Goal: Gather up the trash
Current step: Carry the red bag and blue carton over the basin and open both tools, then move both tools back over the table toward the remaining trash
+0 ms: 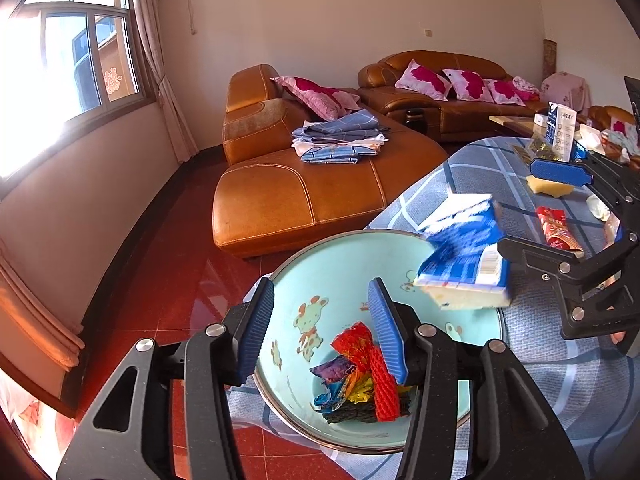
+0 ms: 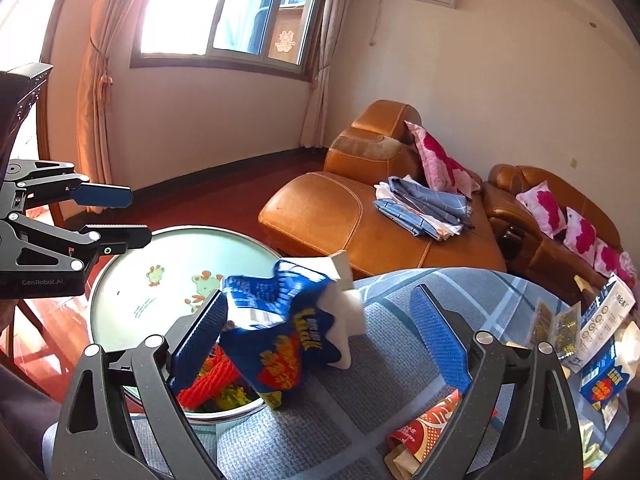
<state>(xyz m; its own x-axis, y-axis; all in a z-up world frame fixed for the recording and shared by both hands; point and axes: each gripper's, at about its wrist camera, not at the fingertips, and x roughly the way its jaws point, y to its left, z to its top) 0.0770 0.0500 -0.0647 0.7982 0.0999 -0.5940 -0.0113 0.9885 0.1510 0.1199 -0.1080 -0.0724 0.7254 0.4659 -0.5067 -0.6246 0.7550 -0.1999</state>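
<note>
The right gripper (image 2: 324, 332) stands wide open above the near rim of the pale-blue enamel basin with cartoon prints (image 1: 340, 268), so the crumpled blue-and-white snack packet (image 2: 280, 328), blurred and apparently gripped by neither pad, can fall onto the wrappers inside. The left gripper (image 1: 320, 328) hovers half open and empty over the basin. A red foil wrapper (image 2: 428, 424) remains on the blue checked cloth (image 2: 280, 440) to the right.
</note>
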